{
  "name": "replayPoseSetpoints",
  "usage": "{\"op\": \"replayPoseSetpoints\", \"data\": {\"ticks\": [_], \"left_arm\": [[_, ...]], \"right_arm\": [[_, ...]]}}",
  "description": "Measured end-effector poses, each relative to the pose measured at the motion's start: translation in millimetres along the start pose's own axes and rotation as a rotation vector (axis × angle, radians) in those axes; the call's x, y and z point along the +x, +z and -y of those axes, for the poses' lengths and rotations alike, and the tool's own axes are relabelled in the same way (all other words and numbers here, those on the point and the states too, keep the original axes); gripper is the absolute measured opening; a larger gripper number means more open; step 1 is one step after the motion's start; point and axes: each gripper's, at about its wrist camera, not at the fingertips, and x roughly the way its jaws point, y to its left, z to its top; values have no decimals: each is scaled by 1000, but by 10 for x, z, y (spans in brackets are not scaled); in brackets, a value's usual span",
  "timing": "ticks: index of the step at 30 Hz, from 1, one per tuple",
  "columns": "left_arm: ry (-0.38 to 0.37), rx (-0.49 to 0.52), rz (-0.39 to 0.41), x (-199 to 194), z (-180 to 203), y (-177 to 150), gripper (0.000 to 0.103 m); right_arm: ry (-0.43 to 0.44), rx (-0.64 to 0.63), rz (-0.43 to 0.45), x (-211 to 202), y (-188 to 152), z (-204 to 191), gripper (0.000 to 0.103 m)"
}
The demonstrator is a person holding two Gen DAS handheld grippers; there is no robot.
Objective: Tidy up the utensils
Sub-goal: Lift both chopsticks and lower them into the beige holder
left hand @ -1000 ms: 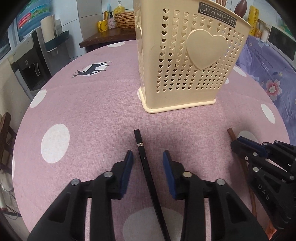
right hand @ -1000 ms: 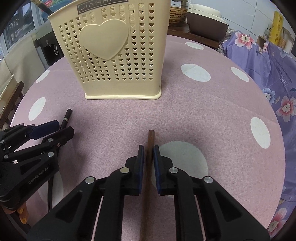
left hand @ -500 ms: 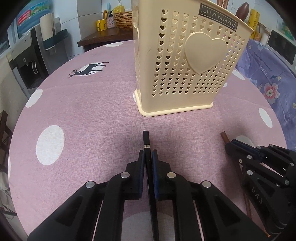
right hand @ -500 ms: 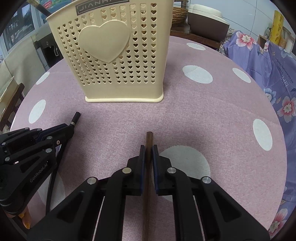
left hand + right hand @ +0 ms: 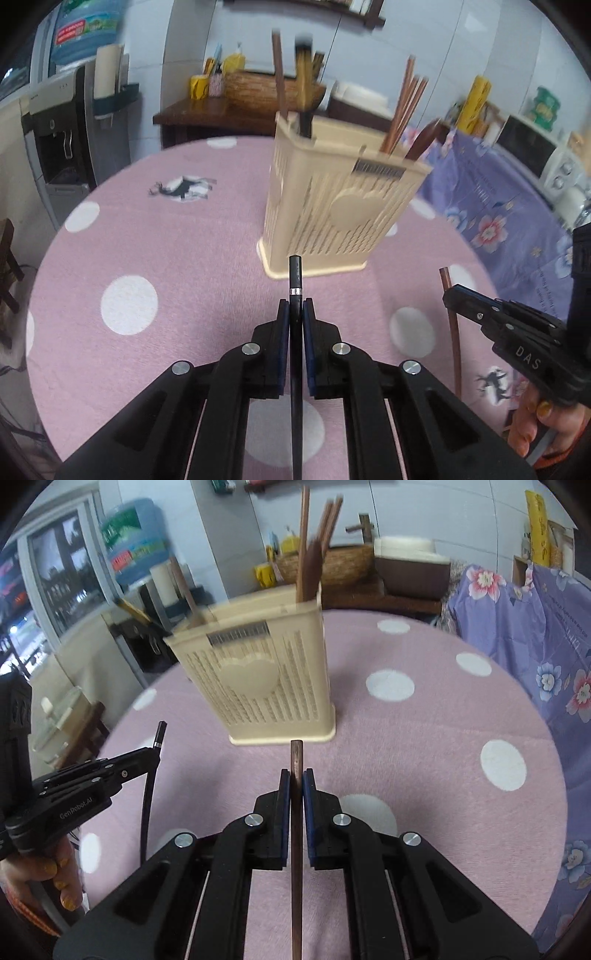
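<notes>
Two chopsticks are in our grasp, one per hand: the left hand-held gripper [image 5: 295, 310] is pinched on a black chopstick [image 5: 295, 280] with a silver ring, and the right hand-held gripper [image 5: 296, 781] is pinched on a brown wooden chopstick [image 5: 296, 757], each stick running straight out toward 12 o'clock between its blue pads. Both appear lifted clear of the pink polka-dot surface [image 5: 147, 240]. Just beyond the tips, at 12 o'clock in both wrist views, stands the cream perforated utensil holder [image 5: 332, 206], with brown chopsticks and a dark spoon already standing in it. The risk we see lies in the insertion: each stick is gripped near one end with a long free length, so it could pivot between the pads, catch the holder's rim or the sticks already inside, and slip out. With both tools converging on one narrow opening, they might also collide or nudge the light holder over.
</notes>
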Motion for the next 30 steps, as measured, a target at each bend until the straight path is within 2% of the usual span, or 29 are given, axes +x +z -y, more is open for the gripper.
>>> {"op": "replayPoseSetpoints", "data": {"ticks": [5,10,23,30], "left_arm": [[-54,25,114,-569,58,88,8],[-66,58,167,-813,114,97,8],[-72,76,190,-878,145,113,8],[-87,90,214,-976,160,181,8]], "right_arm": [[50,-5,115,-607,141,14,8],[59,-26,177,-1033,206,-14,8],[42,-68,190,-1174,194,-130,8],[64,-76,201,-1235,256,-170,8]]}}
